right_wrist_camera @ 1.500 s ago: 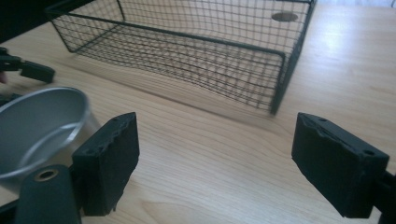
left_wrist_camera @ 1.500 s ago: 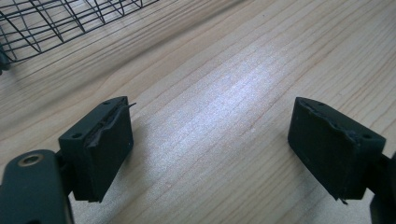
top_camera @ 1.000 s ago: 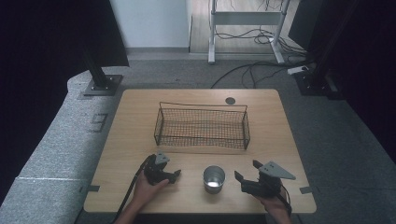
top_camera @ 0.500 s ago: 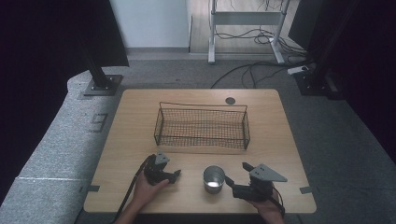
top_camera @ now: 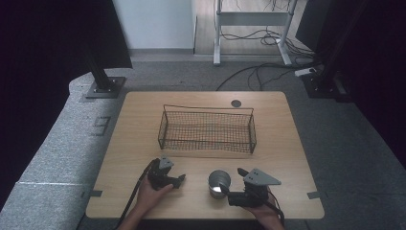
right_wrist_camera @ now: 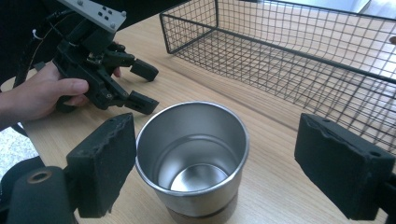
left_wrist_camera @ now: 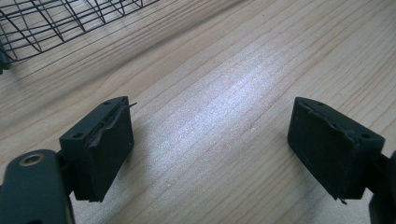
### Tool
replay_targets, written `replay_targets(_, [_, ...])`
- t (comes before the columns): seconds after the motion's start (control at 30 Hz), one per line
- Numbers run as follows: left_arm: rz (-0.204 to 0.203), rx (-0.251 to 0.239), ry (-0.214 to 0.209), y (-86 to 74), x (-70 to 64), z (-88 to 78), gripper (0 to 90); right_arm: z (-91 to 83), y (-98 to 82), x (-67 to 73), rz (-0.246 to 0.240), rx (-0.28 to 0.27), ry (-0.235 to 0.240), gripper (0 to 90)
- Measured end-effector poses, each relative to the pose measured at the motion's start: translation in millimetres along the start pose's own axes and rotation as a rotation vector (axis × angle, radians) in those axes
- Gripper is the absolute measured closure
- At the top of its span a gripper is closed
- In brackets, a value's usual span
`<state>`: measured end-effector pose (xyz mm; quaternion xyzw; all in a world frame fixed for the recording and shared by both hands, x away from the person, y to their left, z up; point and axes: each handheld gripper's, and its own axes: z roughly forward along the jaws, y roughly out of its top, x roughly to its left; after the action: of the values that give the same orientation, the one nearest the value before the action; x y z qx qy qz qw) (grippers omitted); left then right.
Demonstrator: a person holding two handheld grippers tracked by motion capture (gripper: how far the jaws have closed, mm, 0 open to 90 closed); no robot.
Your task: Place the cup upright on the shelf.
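The right gripper (right_wrist_camera: 215,158) is spread wide around a steel cup (right_wrist_camera: 194,158), one jaw close against the cup's wall, the other well clear on the far side. The cup stands upright and empty on the table (top_camera: 287,139), near the front edge, just in front of the wire basket (top_camera: 207,128).

The lopsided fit is the main risk. If the jaws close from here, the near one would likely meet the wall first and shove the cup sideways, or tip it, before the far one arrives. The wall is smooth and the cup tapers toward its base, so a grip taken low or off-centre could slide. Whether the near jaw already touches the cup is hard to judge from the right gripper view; it looks like contact or nearly so.

The left gripper (left_wrist_camera: 219,154) is also spread, with nothing between its jaws, over bare wood just left of the cup. It sits close enough that a cup pushed leftward could knock into it.

The basket's near rim stands in the way of any low carry toward it.
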<state>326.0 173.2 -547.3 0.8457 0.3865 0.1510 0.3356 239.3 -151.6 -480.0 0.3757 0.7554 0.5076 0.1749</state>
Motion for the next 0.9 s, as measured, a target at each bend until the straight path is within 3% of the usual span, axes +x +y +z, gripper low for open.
replay_targets(0.47, [0.000,0.000,0.000,0.0,0.0,0.0,14.2,24.3,-5.6,11.8,-0.025,0.049,0.020,0.0])
replay_targets(0.9, [0.000,0.000,-0.001,0.0,0.1,0.0,14.2,48.9,-14.8,13.4,-0.051,0.099,0.026,0.4])
